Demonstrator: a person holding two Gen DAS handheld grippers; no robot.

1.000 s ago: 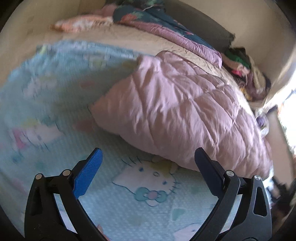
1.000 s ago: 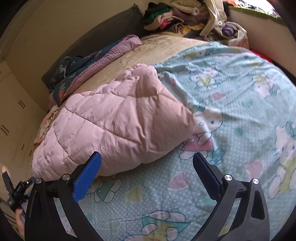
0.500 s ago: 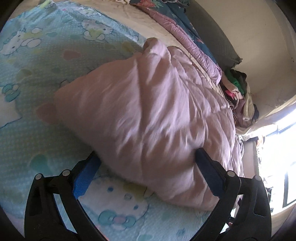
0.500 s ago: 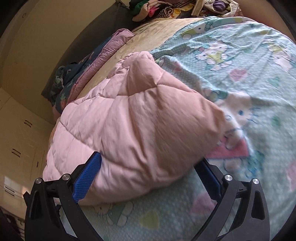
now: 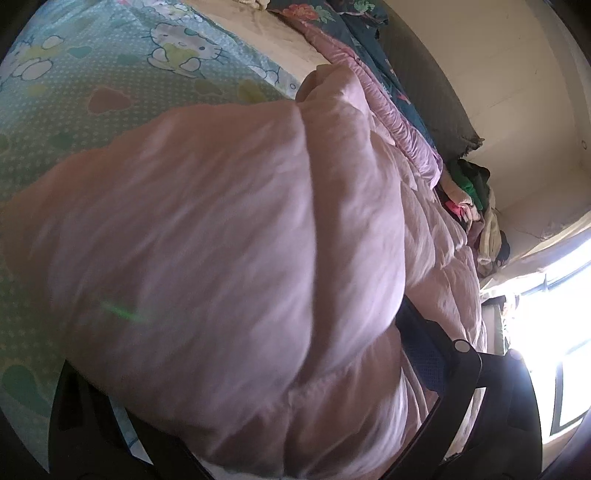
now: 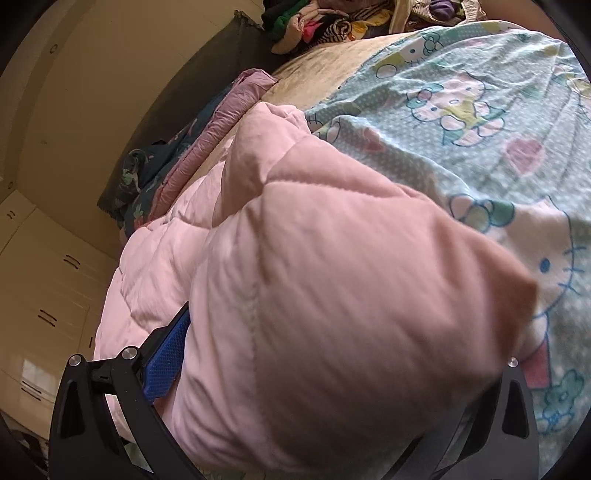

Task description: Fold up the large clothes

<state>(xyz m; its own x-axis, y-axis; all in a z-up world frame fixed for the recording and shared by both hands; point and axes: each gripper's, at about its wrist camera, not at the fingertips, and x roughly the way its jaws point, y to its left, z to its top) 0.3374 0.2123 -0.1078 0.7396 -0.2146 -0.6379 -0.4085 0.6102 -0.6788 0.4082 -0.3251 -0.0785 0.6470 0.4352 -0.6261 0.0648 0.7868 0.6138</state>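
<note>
- Over the last second both tongs have closed in on the pink quilt [image 5: 221,240]; it sat well ahead of them, and now its puffy edge fills the gap between the jaws in both wrist views
- Left tongs [image 5: 236,398]: jaws wide, quilt bulk pushed in between them; the right-hand jaw shows beside the fabric, the left-hand one is mostly hidden under it. They are not yet pinched on it
- Right tongs [image 6: 332,373]: jaws wide too, the blue pad [image 6: 166,358] pressed against the quilt's side, the other jaw buried under the bulge; no squeeze yet
- Meaning for the task, as I judge it: the reach is over and the grasp is next, so the fold has not started. The quilt is thick, and a wide bite may slip off the padding unless the jaws catch the edge
- The quilt lies on the bed, part over a printed sheet [image 6: 480,110] that spreads ahead and to the right of the right tongs
- Pose: both tongs are low and near level with the bed, coming at the same end of the quilt from the two sides; the left view is tilted and blurred, which suggests motion
- A clothes pile [image 6: 325,22] lies far ahead of the right tongs, well apart
</note>
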